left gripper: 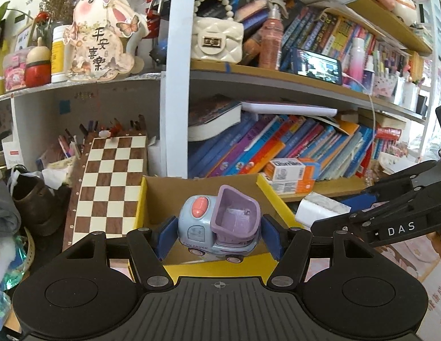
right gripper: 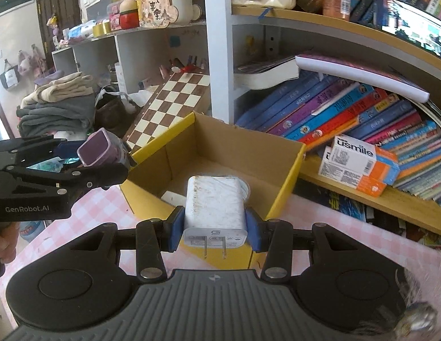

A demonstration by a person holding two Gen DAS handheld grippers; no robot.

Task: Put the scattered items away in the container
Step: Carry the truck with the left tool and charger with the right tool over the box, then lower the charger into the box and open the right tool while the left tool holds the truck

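My left gripper (left gripper: 217, 234) is shut on a blue and purple toy truck (left gripper: 220, 224), held above the near edge of the yellow cardboard box (left gripper: 220, 267). It shows in the right wrist view (right gripper: 103, 153) at the box's left rim, with the truck (right gripper: 99, 147) between its fingers. My right gripper (right gripper: 214, 227) is shut on a white charger plug (right gripper: 214, 210), prongs toward the camera, over the near wall of the box (right gripper: 285, 182). A small white item (right gripper: 175, 197) lies on the box floor. The right gripper also shows at the right of the left wrist view (left gripper: 391, 213).
A chessboard (left gripper: 112, 182) leans left of the box. Bookshelves with slanted books (right gripper: 348, 113) and an orange-white usmile carton (right gripper: 359, 164) stand behind and right. Folded clothes (right gripper: 58, 108) lie at far left. The table has a pink checked cloth (right gripper: 101, 210).
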